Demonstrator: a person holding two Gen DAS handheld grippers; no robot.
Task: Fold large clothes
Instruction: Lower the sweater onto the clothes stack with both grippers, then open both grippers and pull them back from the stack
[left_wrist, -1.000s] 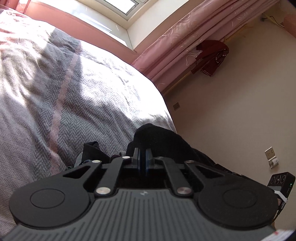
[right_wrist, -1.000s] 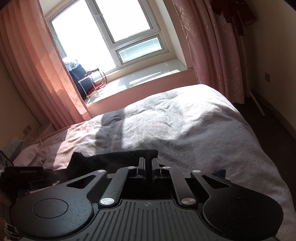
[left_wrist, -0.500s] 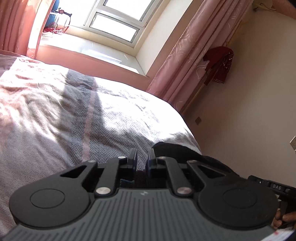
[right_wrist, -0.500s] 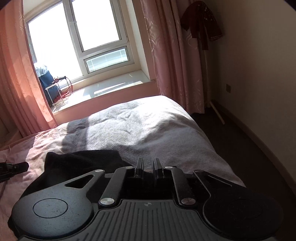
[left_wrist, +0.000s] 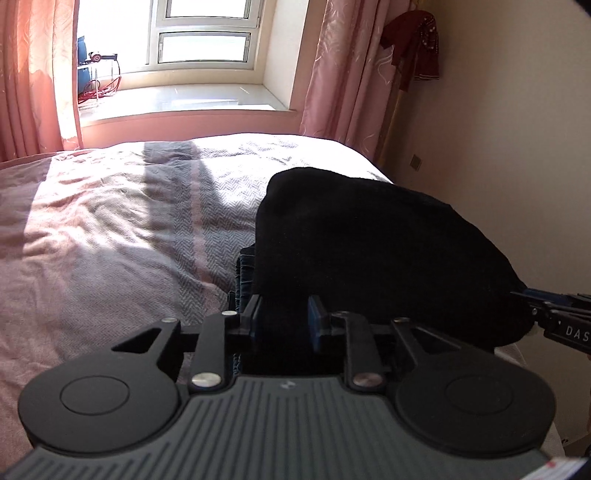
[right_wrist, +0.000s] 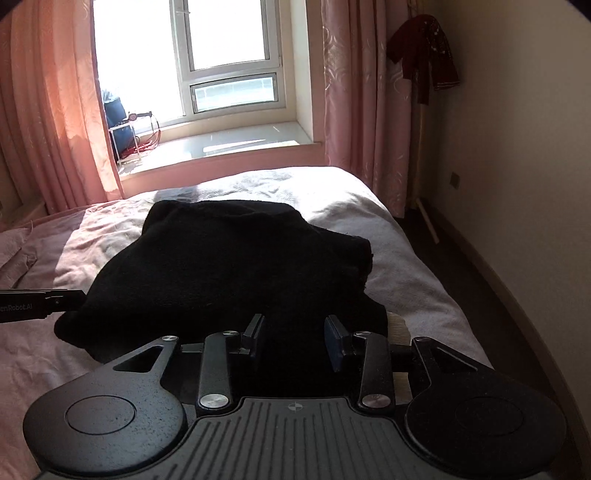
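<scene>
- Black garment (right_wrist: 236, 266) lies bunched in a folded heap on the bed (left_wrist: 110, 236), toward the bed's right edge as seen from the foot, window (right_wrist: 229, 55) beyond it.
- Long axis of the garment runs roughly across the bed, from one hand-held gripper to the other; a bluish layer (left_wrist: 245, 273) shows under its left edge.
- Left hand-held gripper (left_wrist: 284, 317): at the garment's near left corner, jaws opening, dark cloth between the fingers but pads look clear of it.
- Right hand-held gripper (right_wrist: 295, 341): at the garment's near right corner, jaws opening, black cloth between the fingers, no visible pinch.
- Both sit about equally close to the garment's near edge; neither is clearly nearer. The next grab probably turns on that near edge running between the two.
- Versus a second ago: both pairs of jaws were pinched shut on the cloth, and only a small bit of garment showed above each. Now the whole heap is laid out ahead, and both views face the window more squarely.
- Dark red clothes (right_wrist: 424, 48) hang beside the curtain (right_wrist: 362, 110), well away from the garment.
</scene>
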